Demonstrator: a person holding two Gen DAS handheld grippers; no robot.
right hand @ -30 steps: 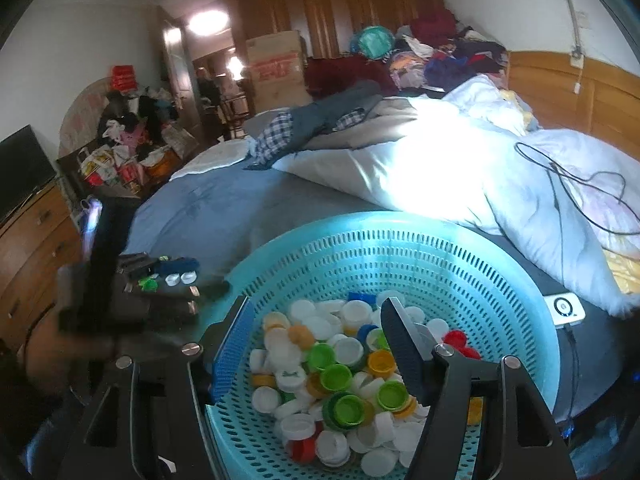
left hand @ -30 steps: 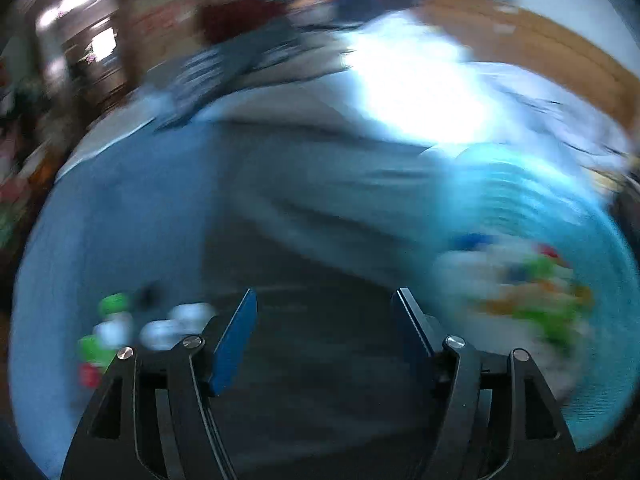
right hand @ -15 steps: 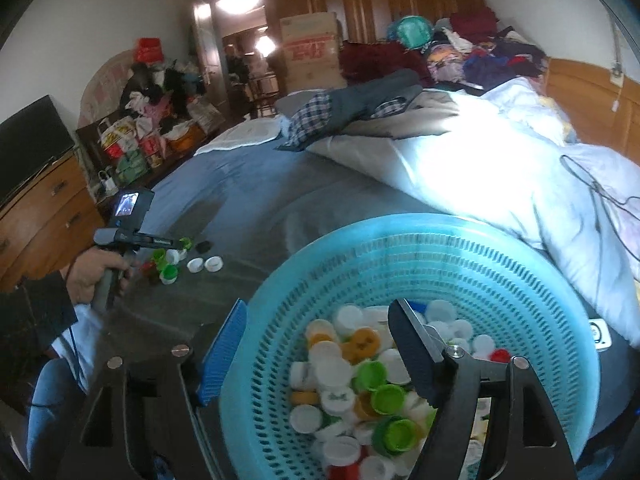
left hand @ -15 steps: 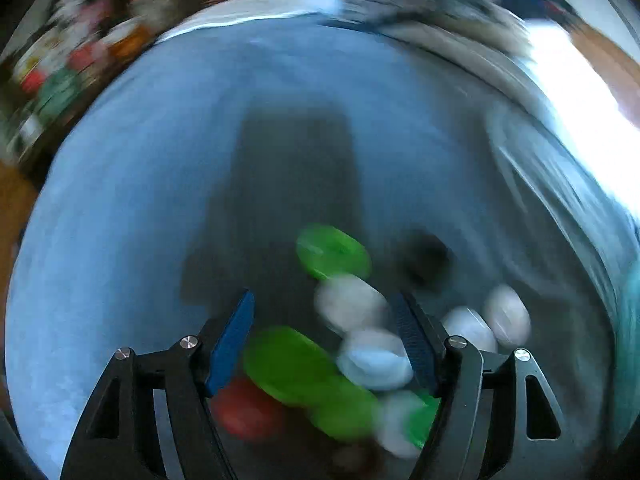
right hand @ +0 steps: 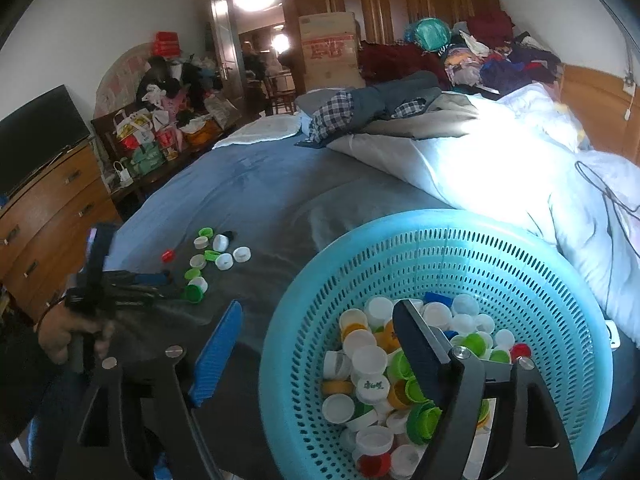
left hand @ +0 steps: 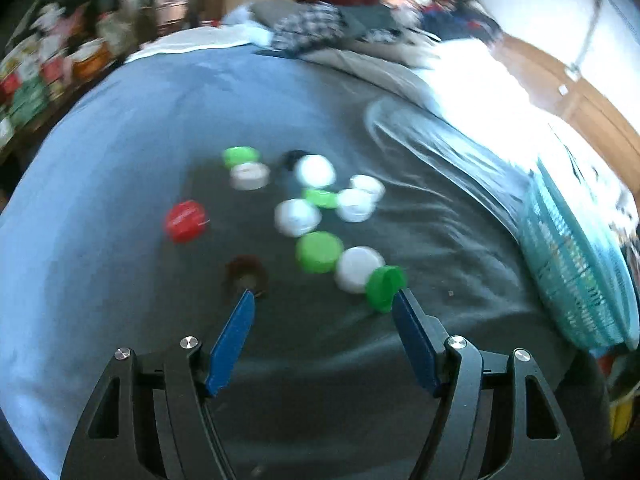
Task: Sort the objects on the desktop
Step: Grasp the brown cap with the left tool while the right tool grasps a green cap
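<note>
I've got the left hand-held gripper (left hand: 322, 298) part open over the bed (left hand: 120, 140), nothing between its fingers, a green cap (left hand: 385, 288) tipped on edge just off its right fingertip. The loose caps (left hand: 298, 218) sit mid-bed: light, hard, slippery plastic, best pinched across the rim. My right hand-held gripper (right hand: 316, 308) has just been opening, wide and empty, straddling the basket (right hand: 500, 240) rim. Soft bedding all round, plenty of room.
</note>
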